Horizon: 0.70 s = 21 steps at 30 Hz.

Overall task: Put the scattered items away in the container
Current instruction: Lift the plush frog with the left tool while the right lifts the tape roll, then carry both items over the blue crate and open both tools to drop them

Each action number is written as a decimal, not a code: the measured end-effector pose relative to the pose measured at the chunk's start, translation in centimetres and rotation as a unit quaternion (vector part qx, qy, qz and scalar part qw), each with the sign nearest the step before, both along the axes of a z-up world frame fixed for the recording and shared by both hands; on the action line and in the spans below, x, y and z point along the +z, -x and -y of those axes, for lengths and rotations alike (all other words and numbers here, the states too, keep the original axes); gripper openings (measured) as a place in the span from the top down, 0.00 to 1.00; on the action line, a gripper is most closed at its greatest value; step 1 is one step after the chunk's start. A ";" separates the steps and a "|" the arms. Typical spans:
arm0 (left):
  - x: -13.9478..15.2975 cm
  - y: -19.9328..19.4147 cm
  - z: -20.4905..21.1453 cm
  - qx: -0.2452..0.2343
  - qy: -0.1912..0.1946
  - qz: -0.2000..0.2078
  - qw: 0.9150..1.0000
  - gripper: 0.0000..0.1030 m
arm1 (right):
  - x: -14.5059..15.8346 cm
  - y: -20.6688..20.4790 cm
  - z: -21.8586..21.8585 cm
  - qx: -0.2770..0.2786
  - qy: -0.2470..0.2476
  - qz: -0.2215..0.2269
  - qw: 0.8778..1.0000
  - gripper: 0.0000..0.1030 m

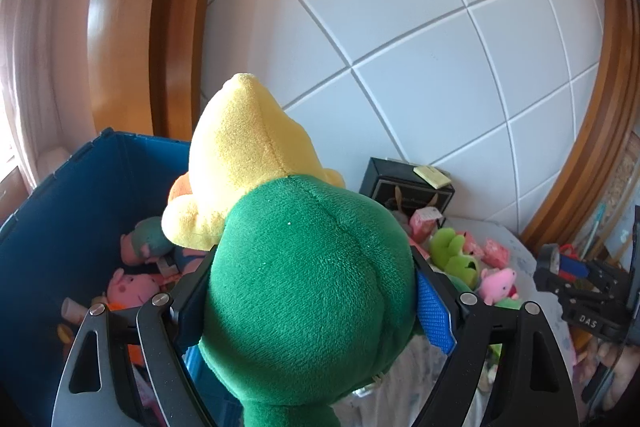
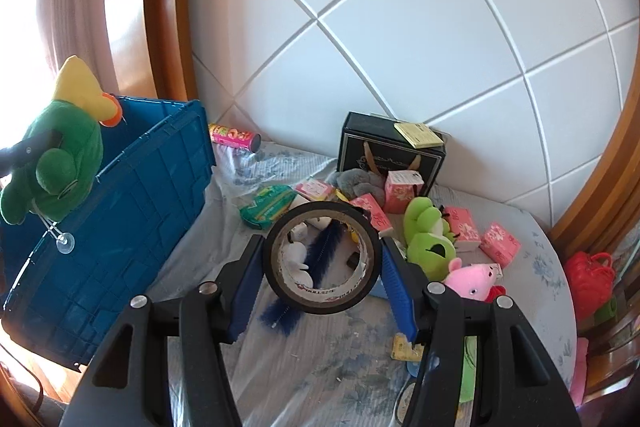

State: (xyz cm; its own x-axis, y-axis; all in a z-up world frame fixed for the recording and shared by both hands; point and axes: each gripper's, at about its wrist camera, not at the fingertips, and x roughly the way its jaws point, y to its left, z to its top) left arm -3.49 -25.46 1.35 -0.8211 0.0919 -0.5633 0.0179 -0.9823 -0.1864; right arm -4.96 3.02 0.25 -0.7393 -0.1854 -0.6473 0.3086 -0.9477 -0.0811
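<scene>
My left gripper (image 1: 312, 291) is shut on a green and yellow plush toy (image 1: 304, 275), held above the open blue crate (image 1: 60, 211). The same toy (image 2: 60, 155) shows at the left of the right wrist view, over the crate (image 2: 132, 195). Inside the crate lie pink pig plush toys (image 1: 132, 287) and other small items. My right gripper (image 2: 322, 263) is shut on a black tape roll (image 2: 322, 263), held above the bed. Scattered on the bed are a green frog plush (image 2: 428, 239), a pink pig plush (image 2: 472, 279), pink tissue packs (image 2: 500, 243), a green pack (image 2: 268, 207) and a blue fuzzy strip (image 2: 320, 255).
A black gift box (image 2: 390, 155) stands against the white tiled wall (image 2: 400, 27). A pink snack can (image 2: 234, 139) lies behind the crate. A red bag (image 2: 592, 279) sits at the right by the wooden frame (image 2: 624, 187). The bed has a floral sheet (image 2: 320, 359).
</scene>
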 end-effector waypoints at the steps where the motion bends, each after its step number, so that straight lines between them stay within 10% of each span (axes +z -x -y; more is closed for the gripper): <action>1: 0.1 -0.1 0.7 0.005 -0.001 0.000 1.000 0.17 | 0.4 0.0 1.0 0.008 0.001 -0.005 1.000 0.46; 21: 1.6 -3.9 15.2 0.108 -0.006 -0.021 0.994 0.17 | 3.7 -0.7 19.2 0.165 0.021 -0.030 0.986 0.46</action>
State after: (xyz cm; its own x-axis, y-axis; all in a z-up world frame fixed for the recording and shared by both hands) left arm 0.46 -40.69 2.94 -0.8450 -0.0830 -0.5284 0.2201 -0.9543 -0.2021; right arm -4.23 -16.18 3.93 -0.6709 -0.4478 -0.5911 0.5962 -0.7997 -0.0709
